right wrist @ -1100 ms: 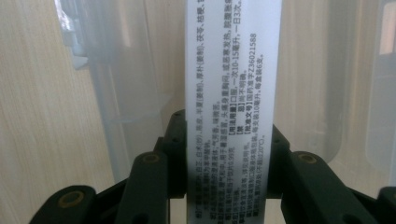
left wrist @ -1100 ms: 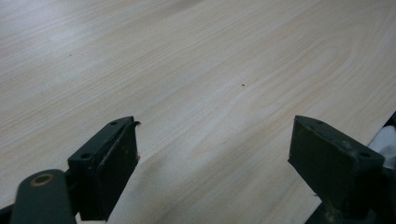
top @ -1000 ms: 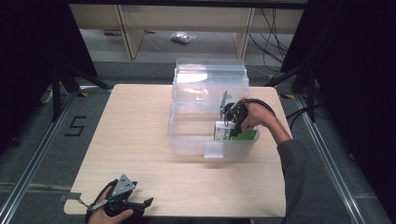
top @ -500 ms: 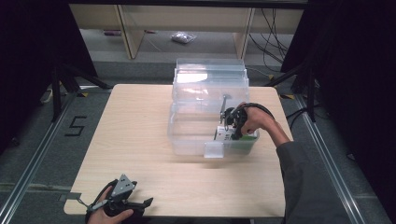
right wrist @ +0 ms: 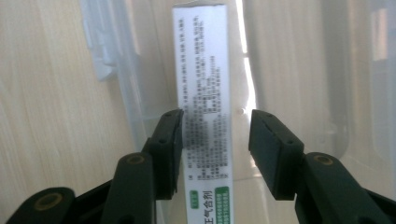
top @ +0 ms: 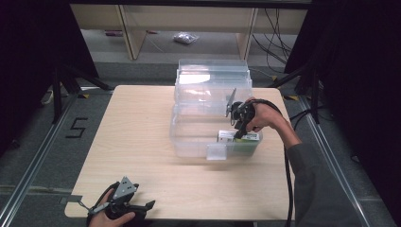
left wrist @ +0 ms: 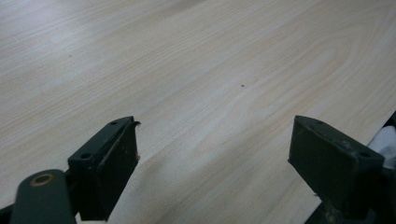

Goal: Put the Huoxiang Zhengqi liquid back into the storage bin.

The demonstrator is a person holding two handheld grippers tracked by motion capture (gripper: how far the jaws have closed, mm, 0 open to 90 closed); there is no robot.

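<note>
The table [top: 142, 142] fills the middle of the high view, a pale wood top on a grey floor. On its upper right part stands a clear bin [top: 208, 113], with a raised lid or second tier toward the top of the frame and a small clear latch tab at its near wall. A person's right sleeve [top: 314, 189] comes up from the lower right corner, and the hand reaches over the bin's lower right corner.

Inside that corner of the bin lies the box [top: 236, 138], white with a green edge, its long side running across the frame. In the right gripper view the box [right wrist: 205, 93] stands as a tall white strip of small print at centre, with green marks at its lower end, against the bin's clear floor and wall.

The right gripper [top: 240, 128] points down into the bin over the box. In its own view the right gripper [right wrist: 215, 149] has the box between its jaws: the left pad lies at the box's edge, while a clear gap shows between the box and the right pad. The jaws have just been opening, and they do not clamp the box.

The left gripper [top: 137, 209] rests at the lower left edge of the table, well apart from the bin. Its view shows the left gripper [left wrist: 215, 163] with jaws spread wide over bare wood, nothing between them.
</note>
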